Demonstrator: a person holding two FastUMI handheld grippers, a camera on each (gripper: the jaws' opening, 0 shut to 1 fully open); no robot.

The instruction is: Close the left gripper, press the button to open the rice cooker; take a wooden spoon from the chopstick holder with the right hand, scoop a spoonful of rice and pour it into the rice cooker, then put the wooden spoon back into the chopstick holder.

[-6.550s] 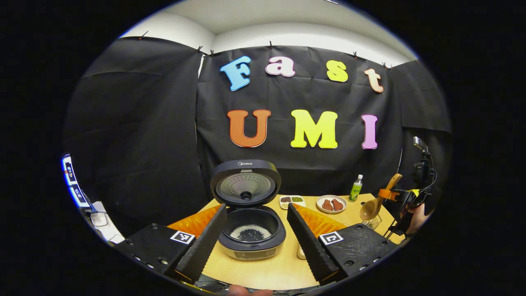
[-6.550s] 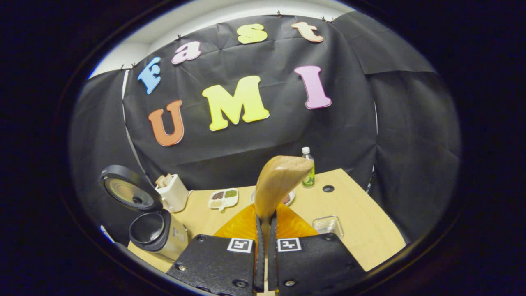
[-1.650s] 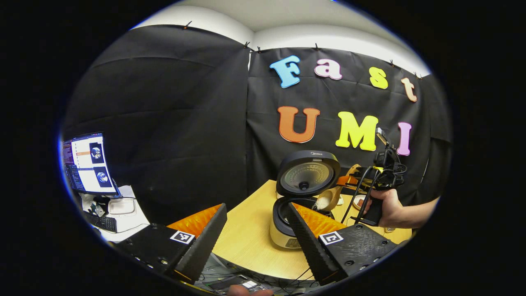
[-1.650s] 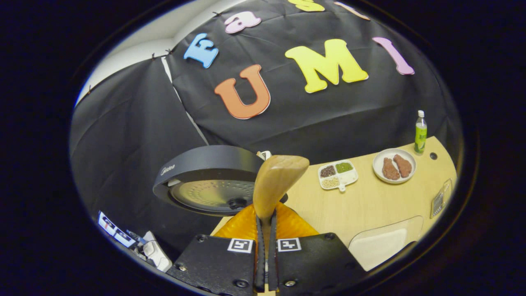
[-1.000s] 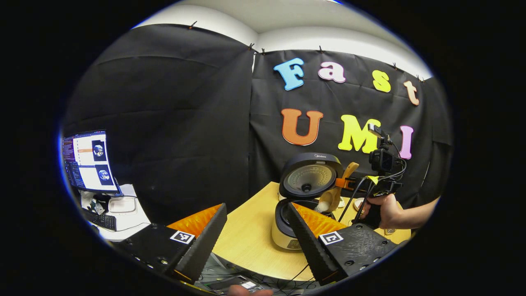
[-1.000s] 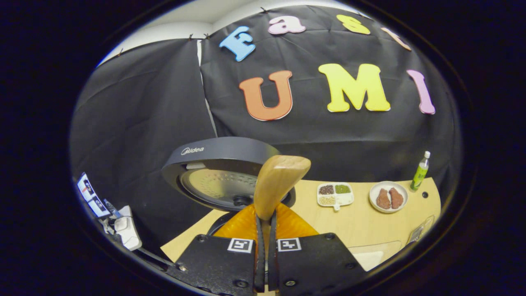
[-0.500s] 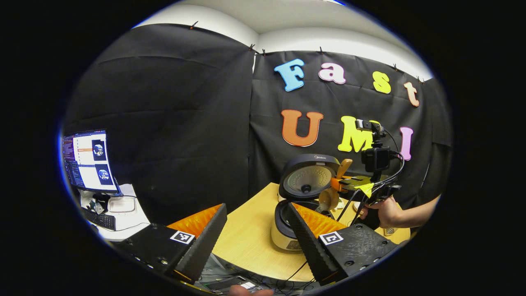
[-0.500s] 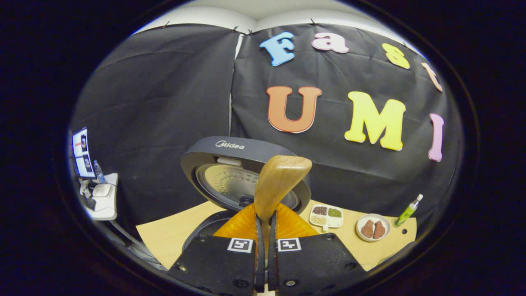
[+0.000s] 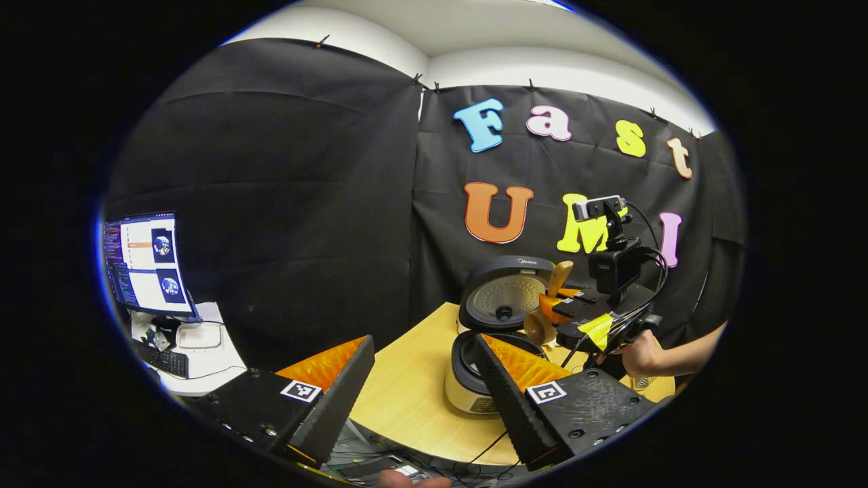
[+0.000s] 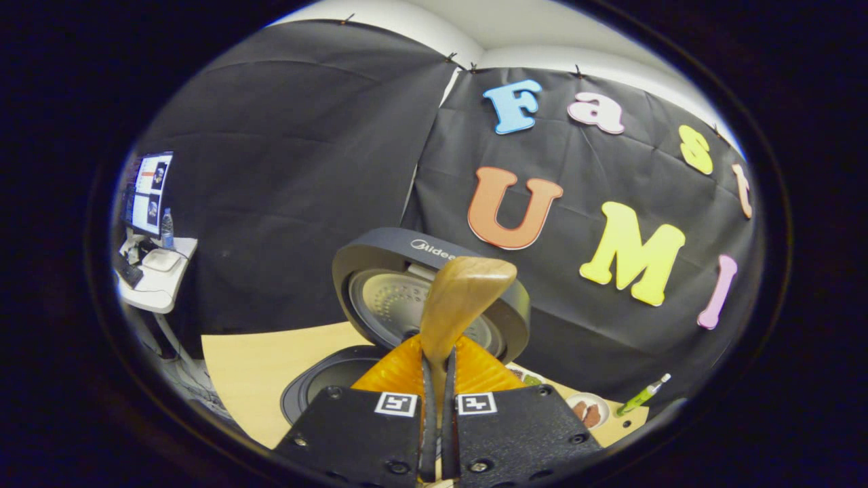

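Wooden spoon (image 10: 456,308) (right gripper (image 10: 435,434) clamped) above rice cooker (image 9: 478,366) rim.

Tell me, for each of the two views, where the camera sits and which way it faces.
Left gripper view: rides on the left gripper, open, low at the table's edge, facing the open rice cooker and the right gripper with its hand.
Right gripper view: rides on the right gripper, shut on the wooden spoon, above the cooker, facing its raised lid.
Shared: cooker, spoon, table.
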